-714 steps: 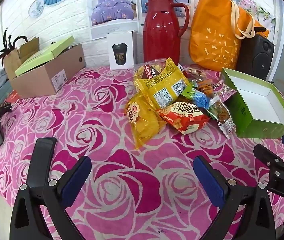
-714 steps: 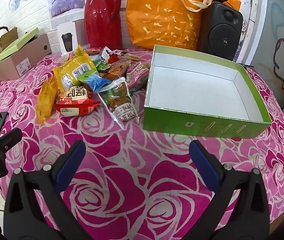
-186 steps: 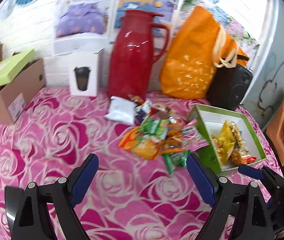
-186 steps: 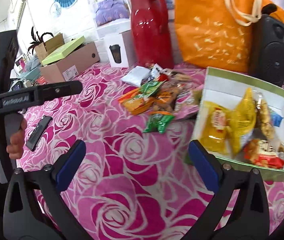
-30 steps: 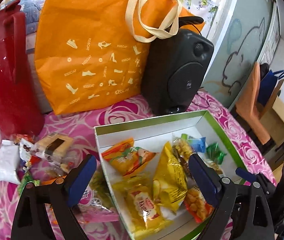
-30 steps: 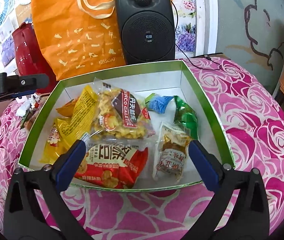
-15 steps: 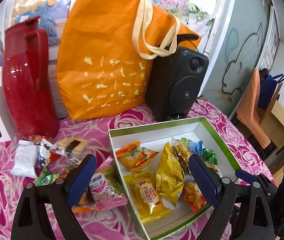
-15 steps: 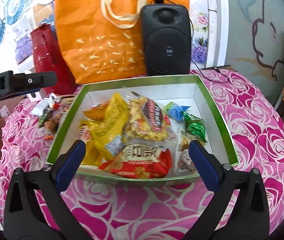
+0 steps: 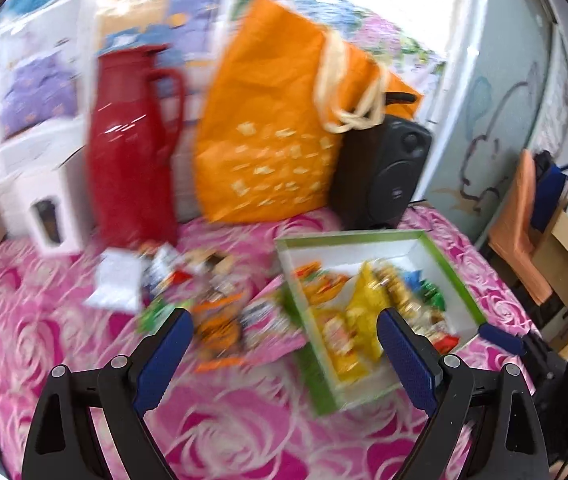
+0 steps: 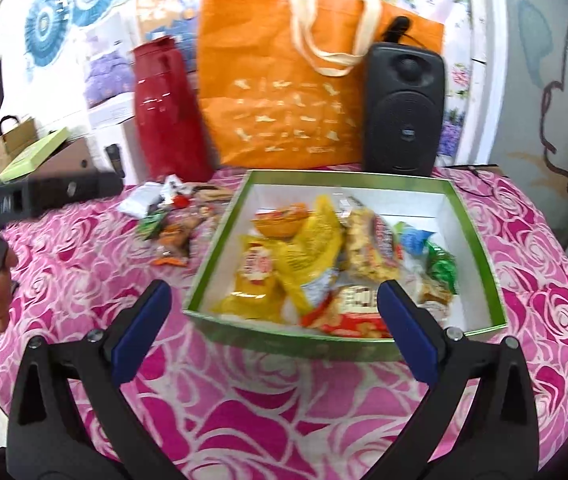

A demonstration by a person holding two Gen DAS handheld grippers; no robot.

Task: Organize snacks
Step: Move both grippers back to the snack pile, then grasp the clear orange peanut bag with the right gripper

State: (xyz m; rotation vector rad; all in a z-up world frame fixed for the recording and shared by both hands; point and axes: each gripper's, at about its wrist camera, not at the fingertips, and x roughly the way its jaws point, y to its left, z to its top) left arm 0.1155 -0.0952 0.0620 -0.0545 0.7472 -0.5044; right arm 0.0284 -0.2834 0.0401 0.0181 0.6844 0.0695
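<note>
The counter (image 10: 543, 300), covered in a pink rose-pattern cloth, is carrying the green box (image 10: 479, 248) toward its right edge. The box is sitting with its long axis running roughly from the near edge toward the back edge, one short wall facing the right wrist camera, its open side facing up. Several packets are already lying inside it, among them a yellow chip bag (image 10: 311, 248) tilted on edge near the middle and a red packet (image 10: 347, 312) flat against the near wall.

A loose pile of snacks (image 9: 212, 300) is lying on the cloth just beside the box's left wall, in front of the red thermos (image 9: 132, 148). Motion blur is preventing identification of individual packets or their orientation.

The task appears to be partly complete: the step in hand is returning for the remaining pile. The left hand-held gripper (image 9: 284, 356) is hanging above the pile with jaws apart and empty. The right hand-held gripper (image 10: 272, 328) is hovering at the box's near wall, likewise spread and empty.

The next move calls for lowering the left one onto a single packet at the pile's edge and closing across its narrow dimension.
</note>
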